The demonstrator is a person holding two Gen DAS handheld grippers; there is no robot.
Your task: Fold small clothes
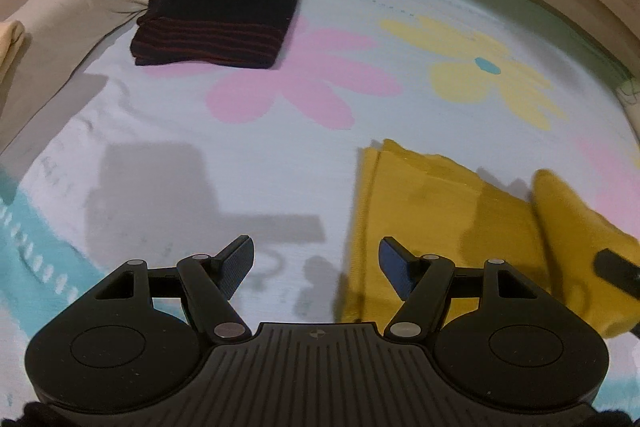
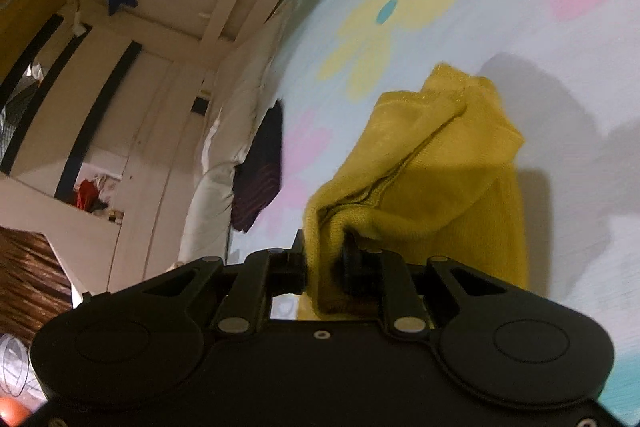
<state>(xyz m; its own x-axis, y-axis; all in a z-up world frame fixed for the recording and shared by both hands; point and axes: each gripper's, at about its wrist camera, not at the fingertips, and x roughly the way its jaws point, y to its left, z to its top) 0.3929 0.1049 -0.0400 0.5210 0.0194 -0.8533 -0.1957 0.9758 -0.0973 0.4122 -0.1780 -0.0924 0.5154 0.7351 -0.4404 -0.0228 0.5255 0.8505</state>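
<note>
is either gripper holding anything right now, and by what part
The right gripper pinches a bunched edge of the yellow garment. The left gripper is open, holding nothing.

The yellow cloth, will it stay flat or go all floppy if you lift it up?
Probably floppy: where the right hand-held gripper pinches the yellow cloth, it already sags and bunches into folds. It looks like soft knit, so it likely grips well rather than slipping. It seems light, since one pinch lifts a whole corner.

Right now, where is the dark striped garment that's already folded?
In the left wrist view the dark striped garment lies folded at the far left of the flowered sheet, against the pillows, just beyond the pink flower.
</note>
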